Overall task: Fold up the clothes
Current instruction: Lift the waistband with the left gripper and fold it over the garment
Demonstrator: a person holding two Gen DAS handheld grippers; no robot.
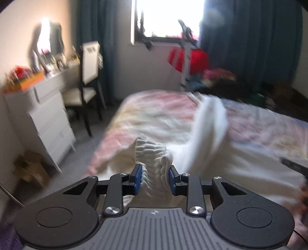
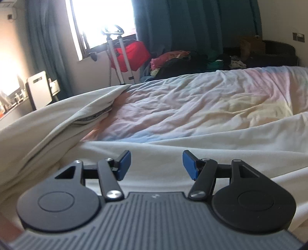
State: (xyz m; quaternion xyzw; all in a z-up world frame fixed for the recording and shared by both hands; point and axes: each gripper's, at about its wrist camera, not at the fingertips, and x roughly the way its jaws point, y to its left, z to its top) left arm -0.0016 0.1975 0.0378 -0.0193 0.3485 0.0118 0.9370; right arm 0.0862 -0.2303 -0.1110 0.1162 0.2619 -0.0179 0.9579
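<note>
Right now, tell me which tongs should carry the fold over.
Left. The left tongs are already clamped on a bunched ribbed edge of the white garment, lifted above the bed. The right tongs hang open and empty over flat cloth.

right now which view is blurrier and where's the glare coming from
Left wrist view: heavy motion blur smears the bedspread and white garment; only the left hand-held gripper and its gripped ribbed cuff look sharp. Right wrist view: much crisper. Both views: the window is blown out white.
</note>
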